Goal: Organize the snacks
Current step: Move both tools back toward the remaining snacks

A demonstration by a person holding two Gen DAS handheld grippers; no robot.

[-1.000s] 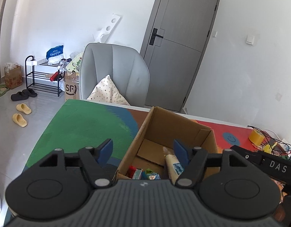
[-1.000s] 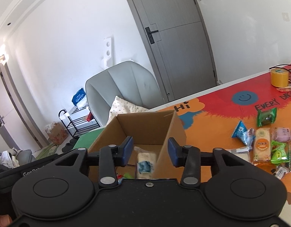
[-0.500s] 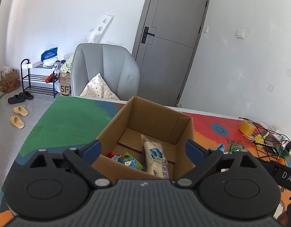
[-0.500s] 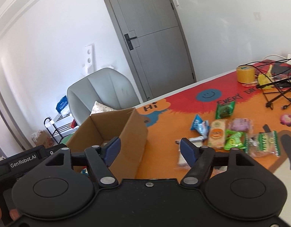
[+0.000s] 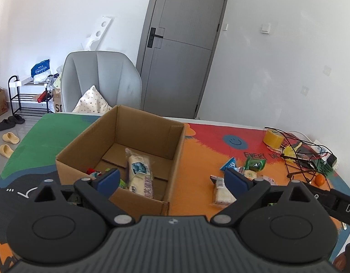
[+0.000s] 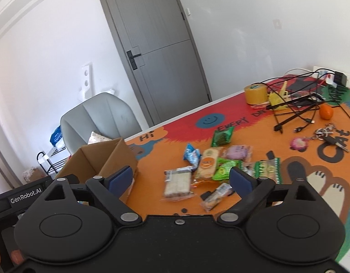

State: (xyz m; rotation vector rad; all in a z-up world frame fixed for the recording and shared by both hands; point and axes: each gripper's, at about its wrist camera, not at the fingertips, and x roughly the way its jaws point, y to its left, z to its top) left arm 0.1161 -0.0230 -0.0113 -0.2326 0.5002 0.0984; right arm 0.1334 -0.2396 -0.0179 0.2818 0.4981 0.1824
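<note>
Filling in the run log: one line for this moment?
left hand-held gripper: open, empty | right hand-held gripper: open, empty | cardboard box: holds snacks | snack pile: on mat

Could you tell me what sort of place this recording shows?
Probably a room in a home: a grey armchair with a cushion, a shoe rack with slippers nearby, and a playful table mat strewn with snacks.

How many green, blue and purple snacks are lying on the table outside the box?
Green snacks: 3
Blue snack: 1
Purple snack: 1
Total: 5
</note>
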